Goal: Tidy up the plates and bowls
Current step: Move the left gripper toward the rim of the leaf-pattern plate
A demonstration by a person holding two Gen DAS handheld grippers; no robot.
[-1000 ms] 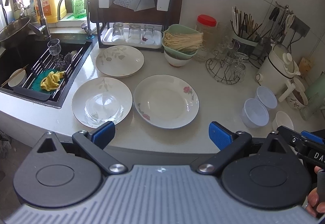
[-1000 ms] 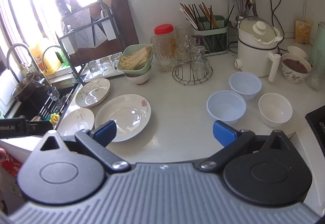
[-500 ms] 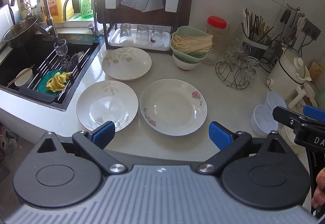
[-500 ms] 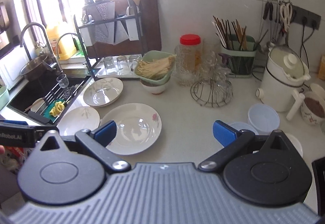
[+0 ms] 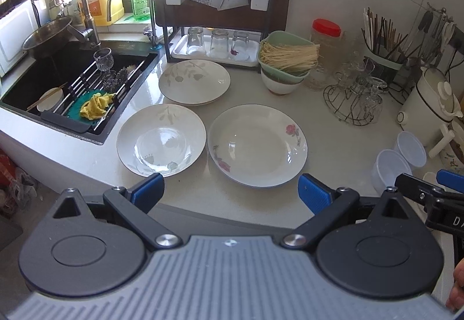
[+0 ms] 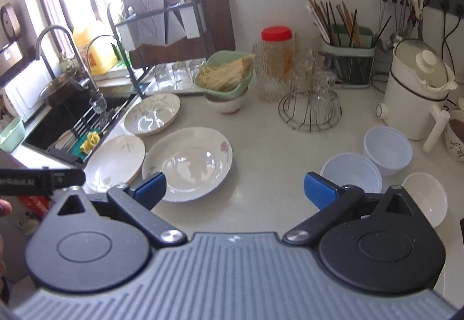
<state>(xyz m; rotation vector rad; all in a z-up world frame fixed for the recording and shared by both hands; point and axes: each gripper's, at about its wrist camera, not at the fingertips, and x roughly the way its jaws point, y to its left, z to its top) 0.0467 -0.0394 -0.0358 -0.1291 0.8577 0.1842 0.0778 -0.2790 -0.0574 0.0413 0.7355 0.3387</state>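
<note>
We hold both grippers above the near edge of the counter (image 5: 333,128), and neither grips anything. The left gripper (image 5: 230,192) has its fingers (image 5: 148,189) spread wide and empty; the right gripper (image 6: 235,188) is likewise released, fingers (image 6: 319,189) apart with nothing between them.

Ahead of the left fingers lie three plates. The rose plate (image 5: 257,145) sits just beyond the right finger, the leaf plate (image 5: 161,140) just beyond the left finger, and the two rims nearly touch. A second leaf-patterned plate (image 5: 194,81) lies farther out, behind both. Ahead of the right fingers stand two pale blue bowls (image 6: 351,173) side by side, and a white bowl (image 6: 426,195) lies just past the right finger.

We judge the task barely begun: nothing is stacked yet. The plates lie flat on the counter, so a finger may fail to get under a rim and simply push the plate. The leaf plate lies close to the counter's front edge and the sink (image 5: 72,88), and a shove could send it off. Glazed rims look slippery; a shallow pinch might let a plate tilt and drop onto its neighbour. The glass rack (image 6: 308,105) stands beyond the bowls and could be struck on a wide swing.
</note>
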